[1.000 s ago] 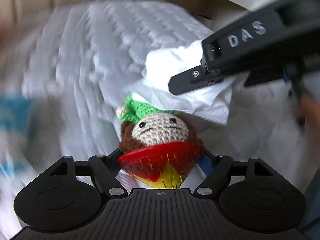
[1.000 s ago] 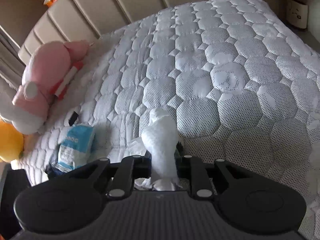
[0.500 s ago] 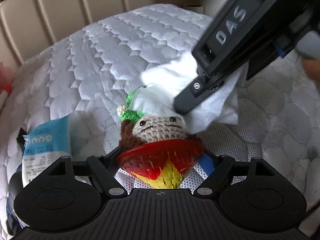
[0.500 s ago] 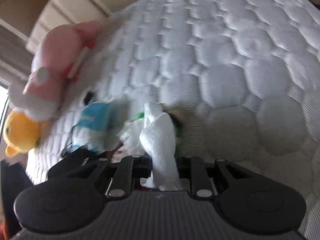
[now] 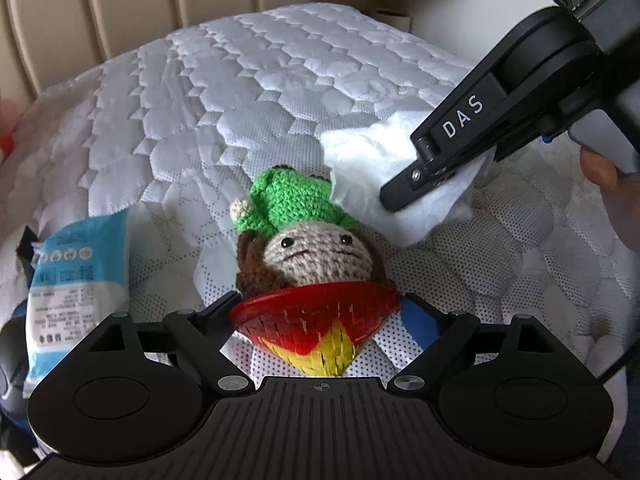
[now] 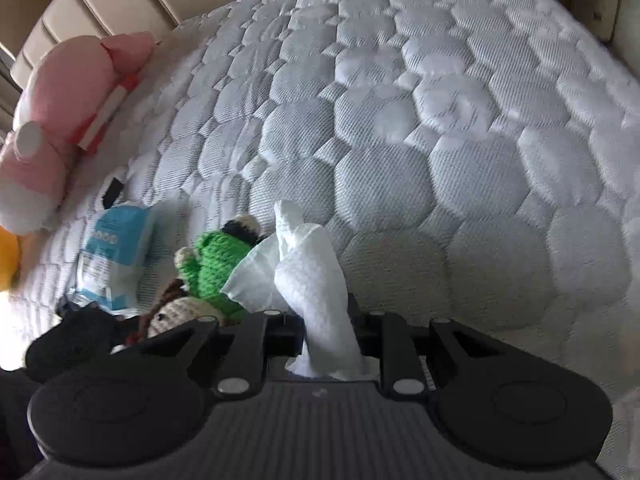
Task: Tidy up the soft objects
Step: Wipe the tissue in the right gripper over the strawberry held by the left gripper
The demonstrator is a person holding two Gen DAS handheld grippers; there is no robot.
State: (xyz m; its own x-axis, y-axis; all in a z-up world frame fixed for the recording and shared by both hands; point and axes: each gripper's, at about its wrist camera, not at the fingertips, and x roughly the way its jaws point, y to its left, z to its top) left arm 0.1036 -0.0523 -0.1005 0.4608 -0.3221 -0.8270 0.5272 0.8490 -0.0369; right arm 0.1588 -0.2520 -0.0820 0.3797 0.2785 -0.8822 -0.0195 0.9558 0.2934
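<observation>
My left fingers [image 5: 316,316] clamp the crochet doll [image 5: 308,256], right fingers [image 6: 324,336] pinch the tissue [image 6: 312,276]; next, I judge, placing both tidily on the bed [image 6: 440,120].

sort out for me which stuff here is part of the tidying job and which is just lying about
In the job: crochet doll in the left gripper; white tissue in the right gripper; pink plush; yellow plush.

Lying about: blue-and-white packet; small black item.
</observation>
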